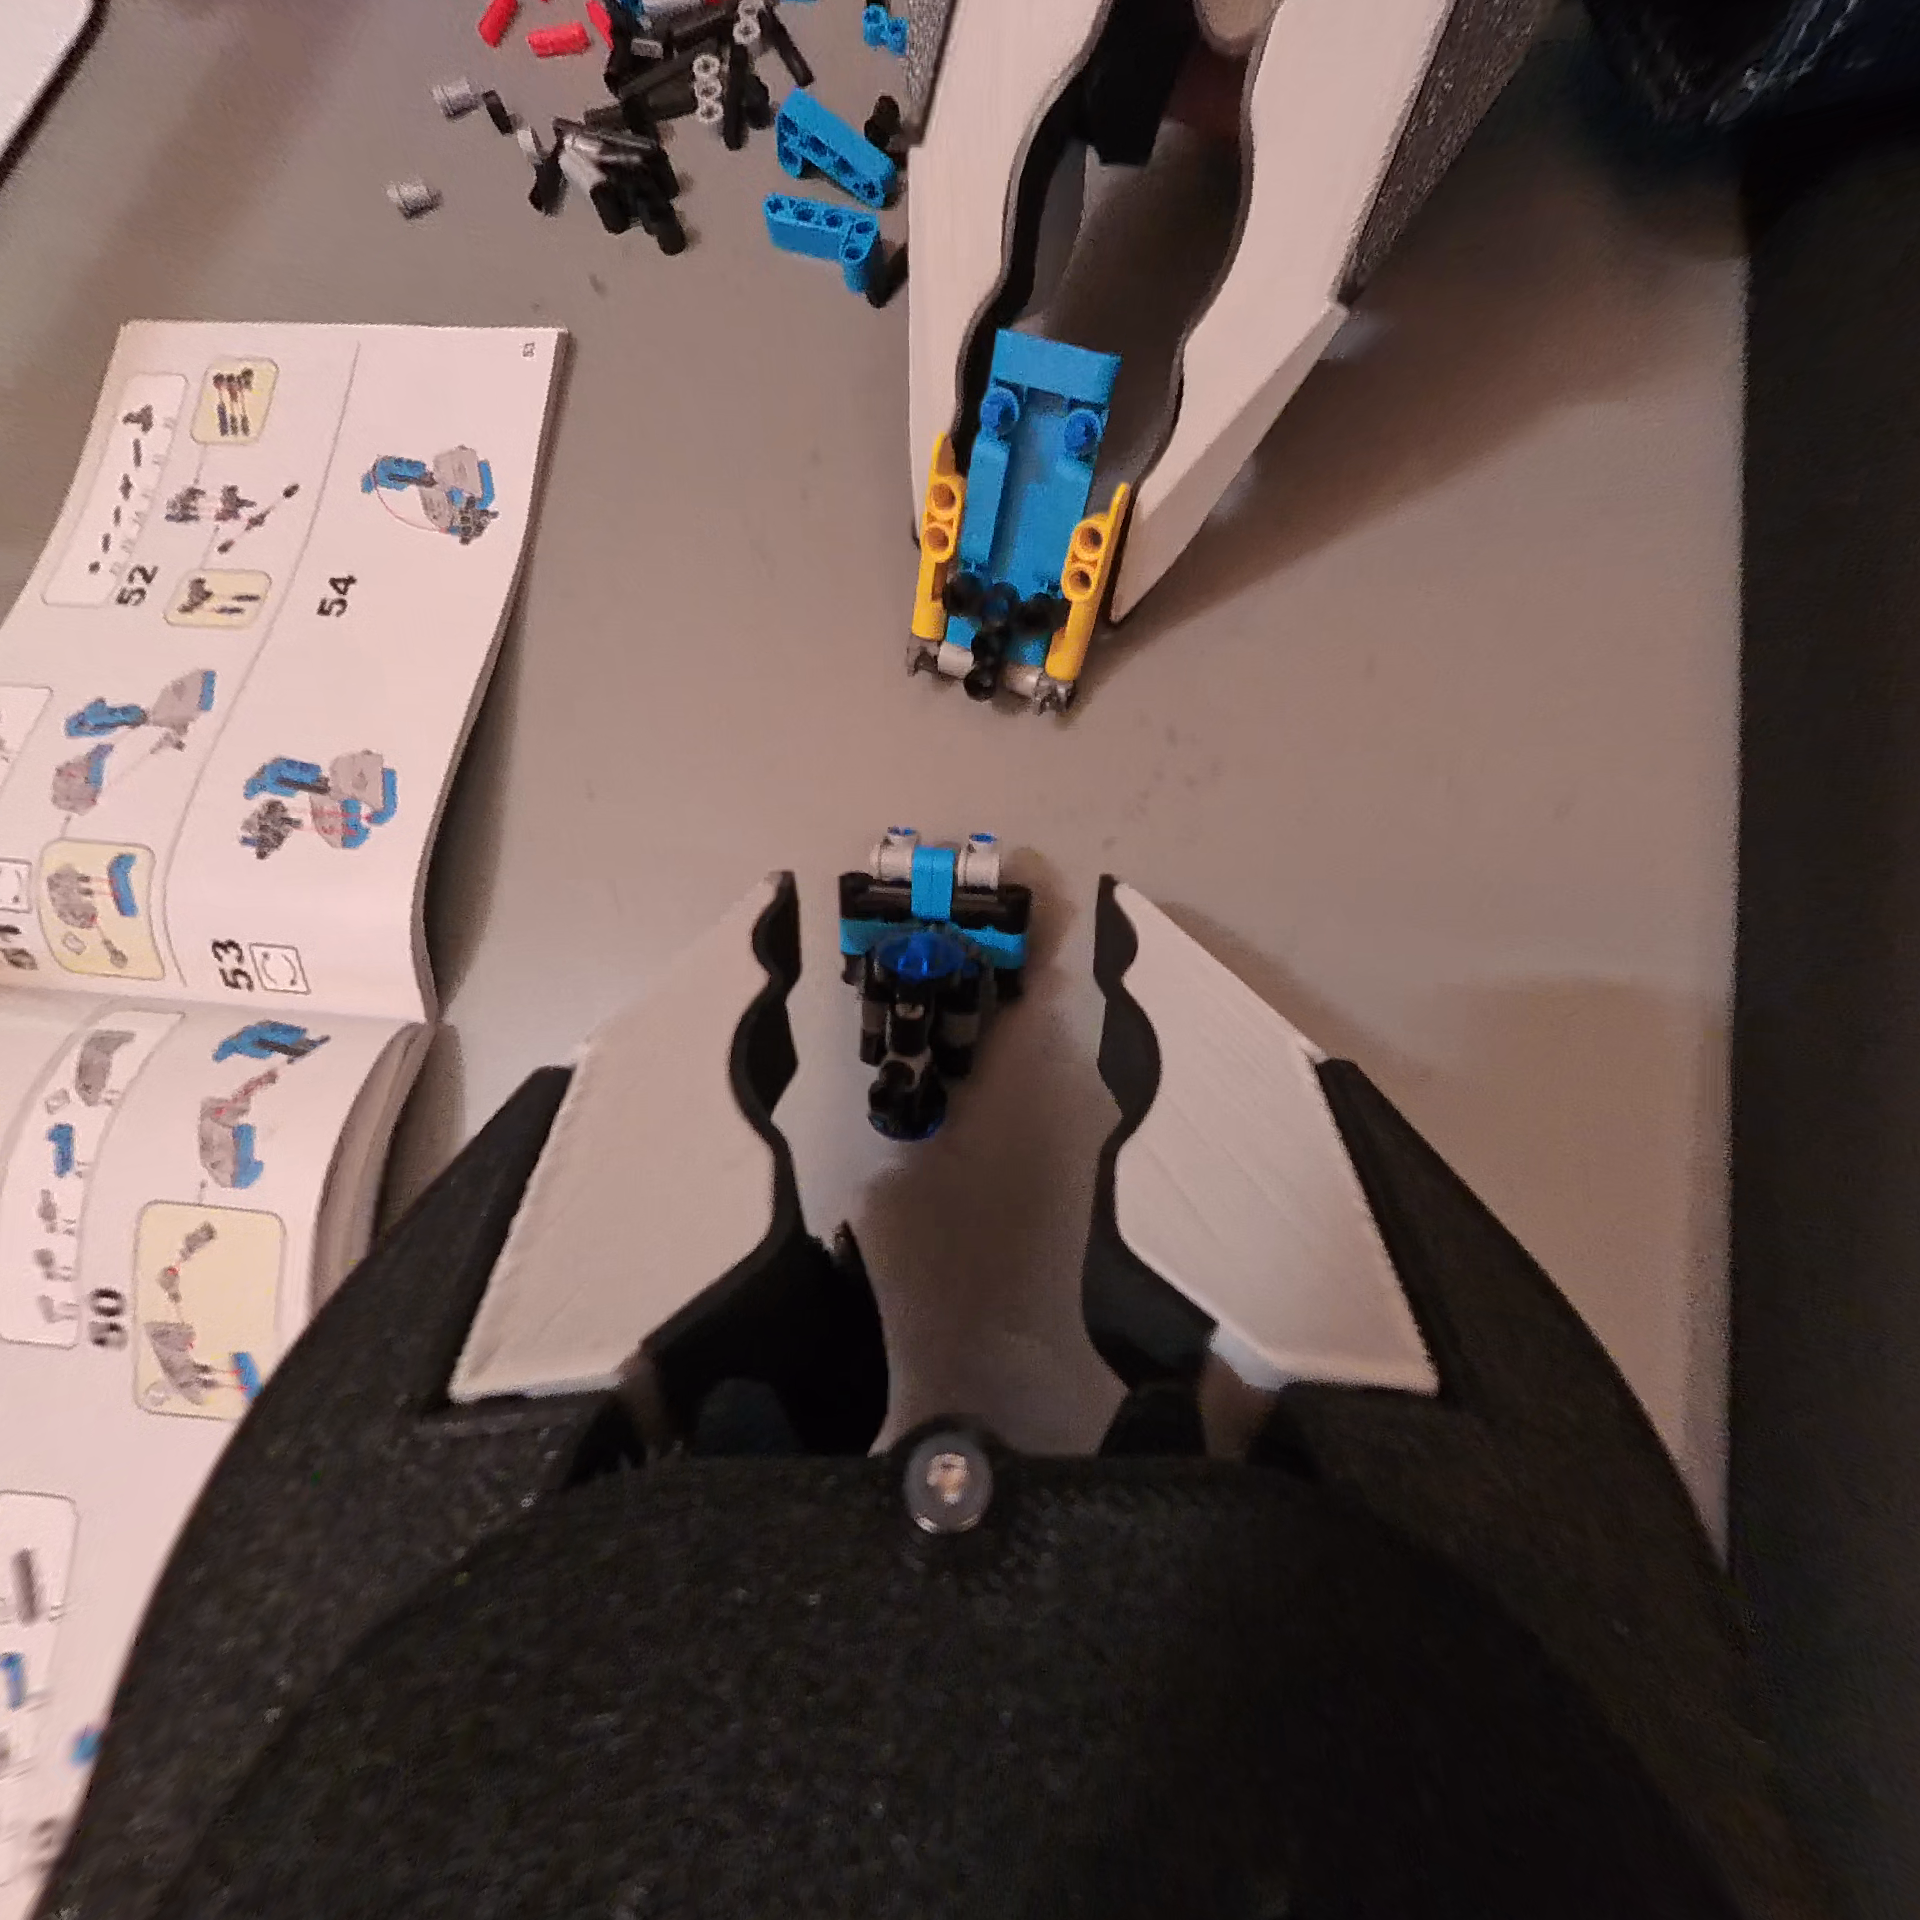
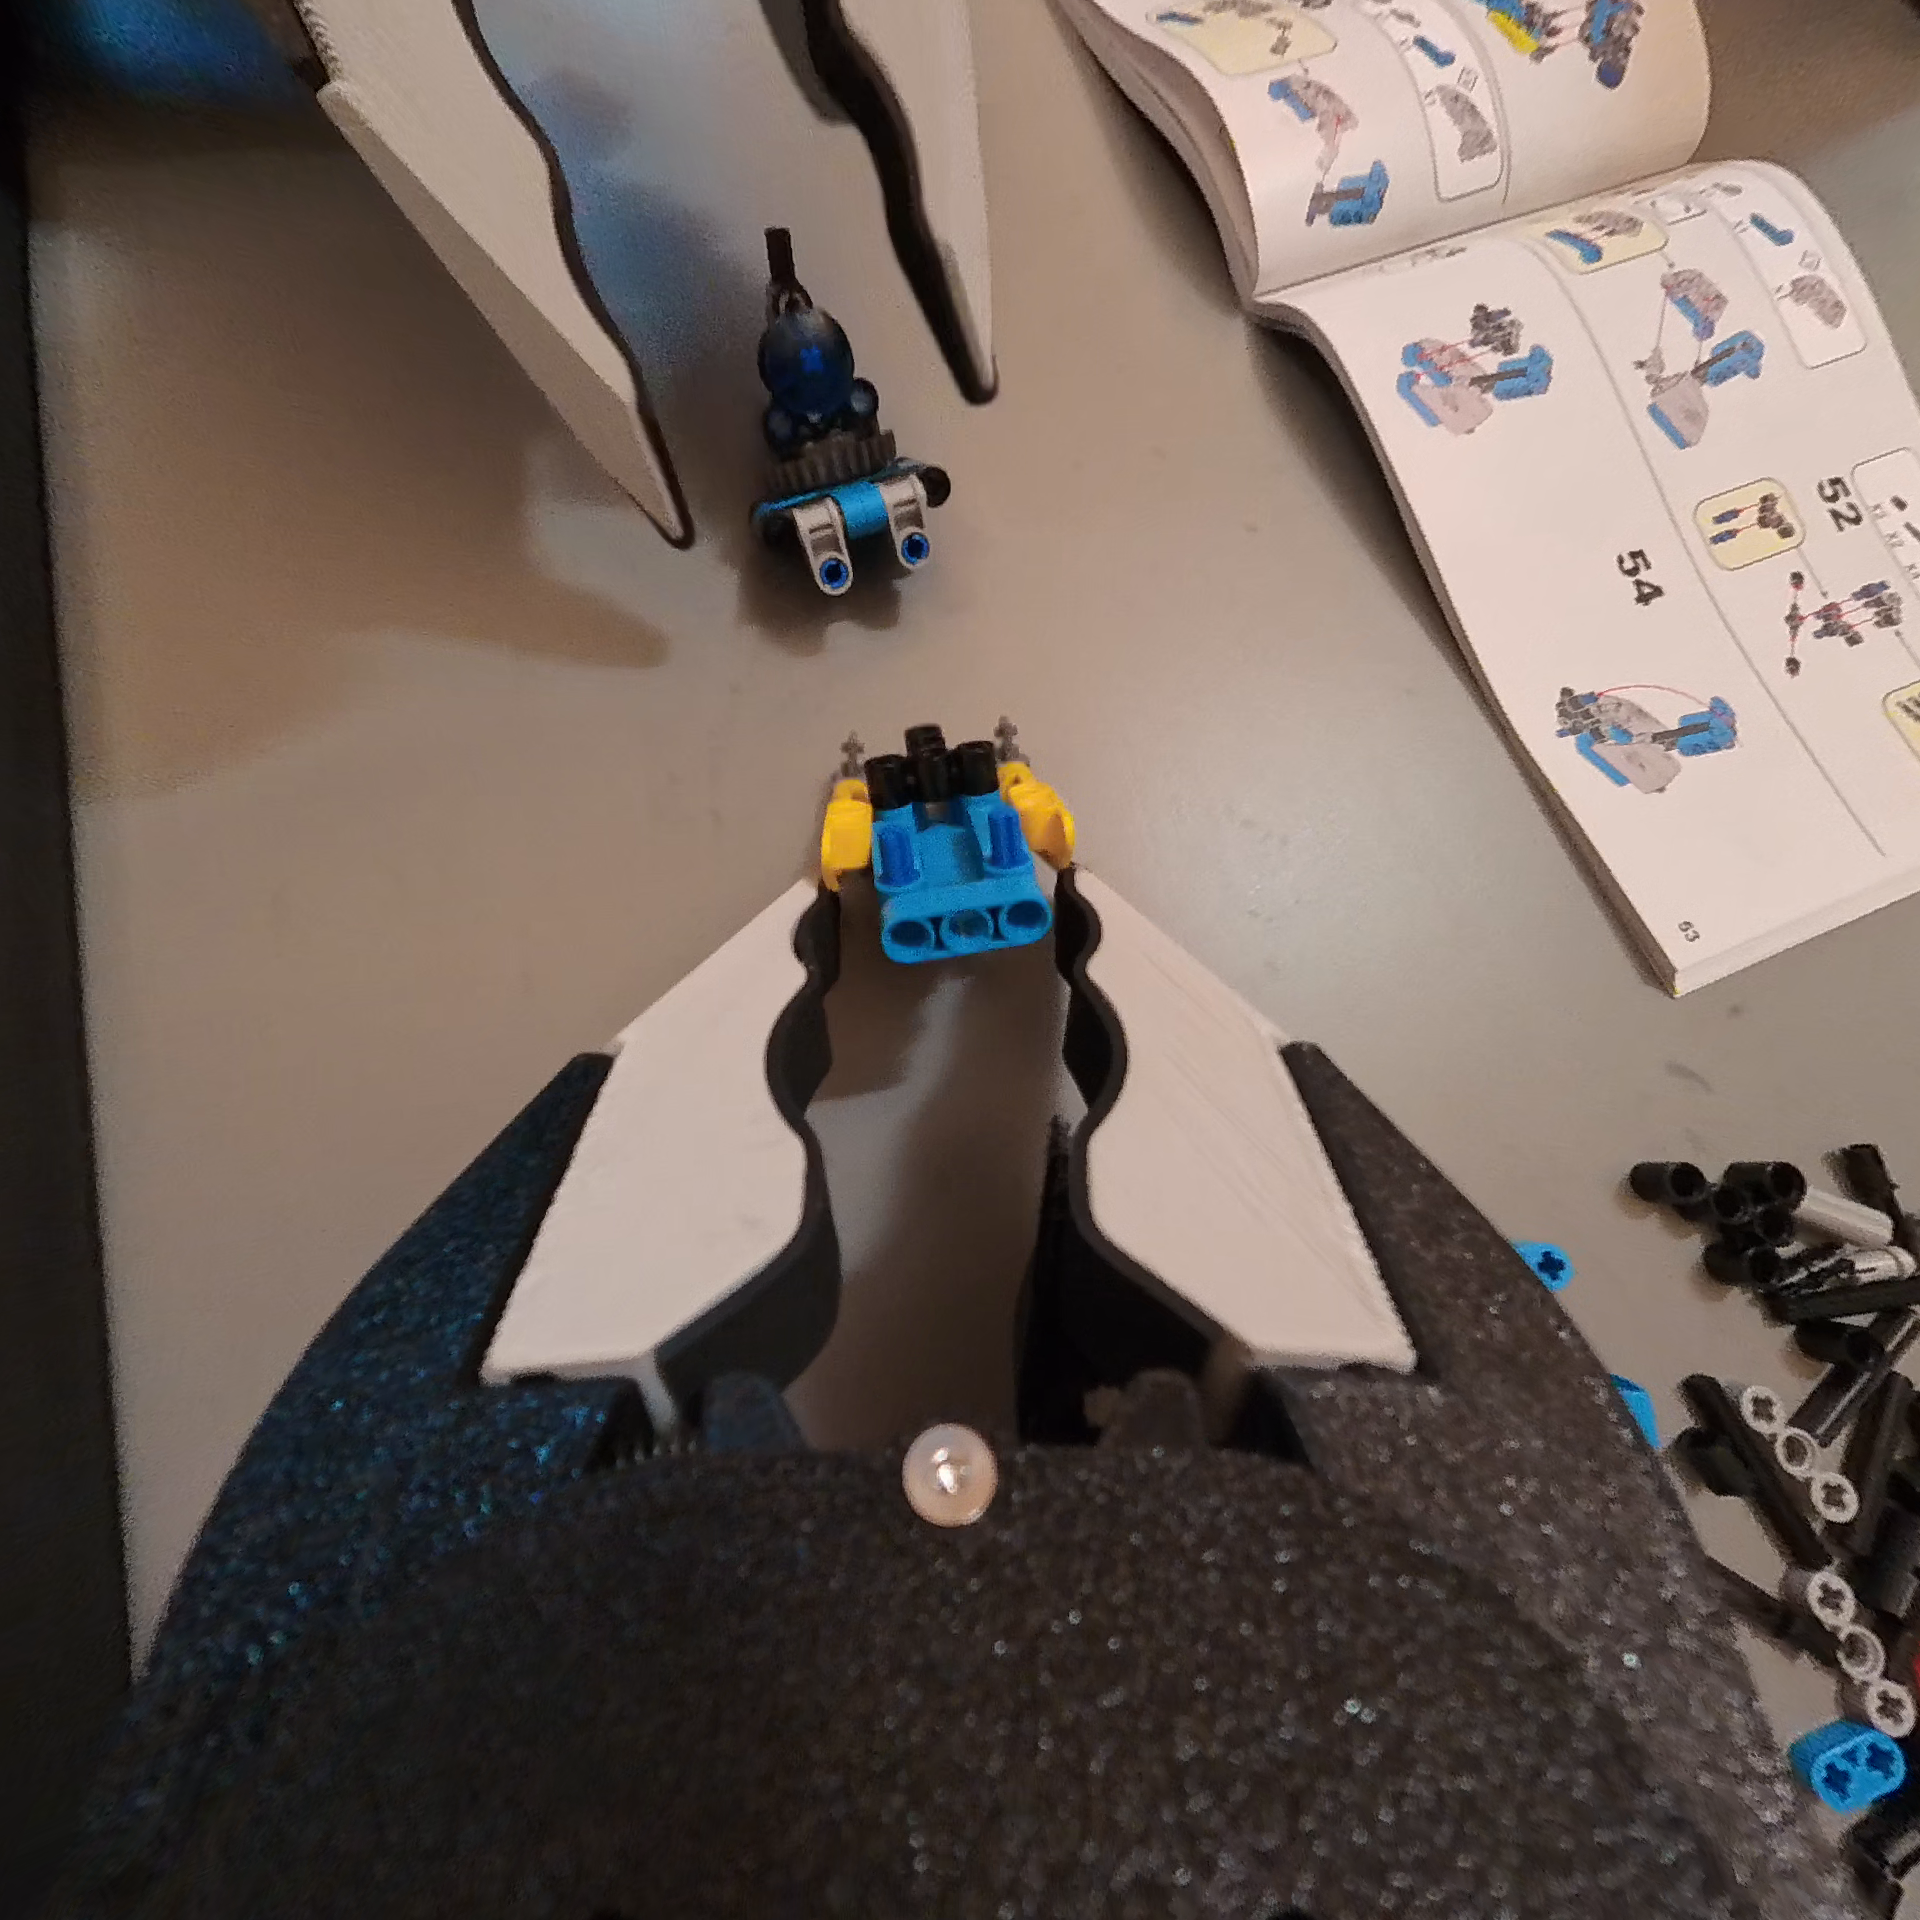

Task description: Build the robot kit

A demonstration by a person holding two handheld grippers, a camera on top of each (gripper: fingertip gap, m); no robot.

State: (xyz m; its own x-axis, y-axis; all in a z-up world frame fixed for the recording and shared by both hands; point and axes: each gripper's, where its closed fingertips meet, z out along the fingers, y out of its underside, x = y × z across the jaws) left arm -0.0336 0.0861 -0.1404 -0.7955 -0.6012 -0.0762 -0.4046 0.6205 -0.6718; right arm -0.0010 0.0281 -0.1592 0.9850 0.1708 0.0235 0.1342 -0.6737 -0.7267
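The right gripper point(image 2: 945, 883) grips the blue-and-yellow brick piece point(image 2: 951, 868). The left gripper point(image 1: 945, 894) is spread wide around the dark piece point(image 1: 928, 971), not touching it; centre it there before squeezing.

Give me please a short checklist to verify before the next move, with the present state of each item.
1. Left gripper open around the small black and blue assembly, not touching: ok.
2. Right gripper firmly closed on the blue and yellow assembly: cannot tell; fingertips sit at its sides.
3. The two assemblies apart on the grey table: ok.
4. Open instruction booklet lies away from both grippers: ok.
5. Loose parts pile outside the gap between the grippers: ok.
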